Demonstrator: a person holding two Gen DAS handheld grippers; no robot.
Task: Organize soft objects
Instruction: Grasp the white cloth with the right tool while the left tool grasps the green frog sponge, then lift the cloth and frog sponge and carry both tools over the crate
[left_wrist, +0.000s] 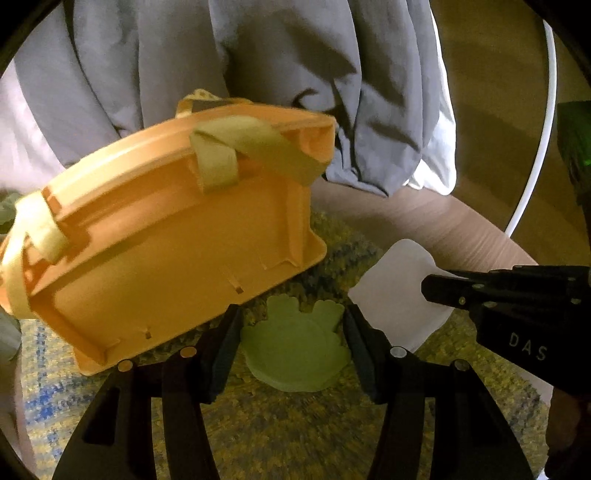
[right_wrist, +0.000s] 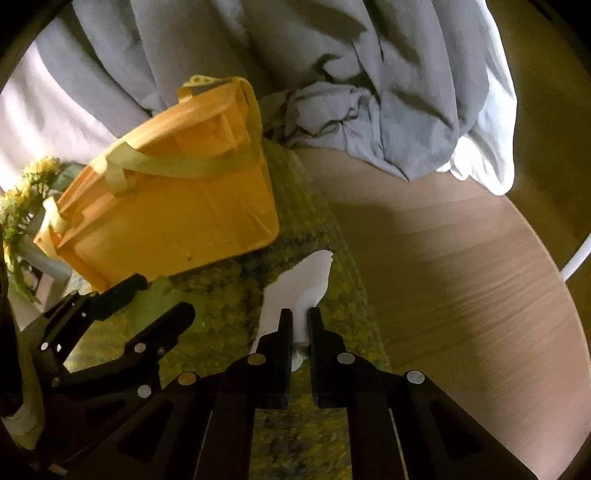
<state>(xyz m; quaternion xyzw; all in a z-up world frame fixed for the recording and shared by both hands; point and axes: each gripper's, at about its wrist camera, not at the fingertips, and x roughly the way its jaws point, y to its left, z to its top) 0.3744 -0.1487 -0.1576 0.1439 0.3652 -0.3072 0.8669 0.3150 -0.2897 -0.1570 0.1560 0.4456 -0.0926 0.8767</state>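
Left gripper (left_wrist: 291, 339): jaws are spread wide, one finger on each side of the green soft piece; nothing is clamped.
Green soft piece (left_wrist: 295, 354): a flat, pale green item with lobed edges is seen lying on the rug, between the left fingers; contact with the pads cannot be confirmed.
Right gripper (right_wrist: 298, 332): jaws are drawn narrow and are closed on the edge of the white soft piece. The same grip is seen from the left wrist view (left_wrist: 439, 286).
White soft piece (right_wrist: 303, 291): a thin white pad is held at its near end and extends forward over the rug; in the left wrist view (left_wrist: 399, 291) it is seen just beside the green piece, at the border of rug and floor.
Orange basket (left_wrist: 166, 236): a rigid orange container with pale fabric straps is seen tilted, its underside turned toward the cameras; it sits on the rug, near the green piece. Contents cannot be seen.
Rug (left_wrist: 280, 435): yellow-green woven pile with blue patches at the left.
Floor (right_wrist: 461, 266): wood-toned surface to the right of the rug.
Grey bedding (left_wrist: 258, 55): draped fabric is noted hanging behind the basket.
Yellow flowers (right_wrist: 22, 199): seen at the left edge, beside the basket.
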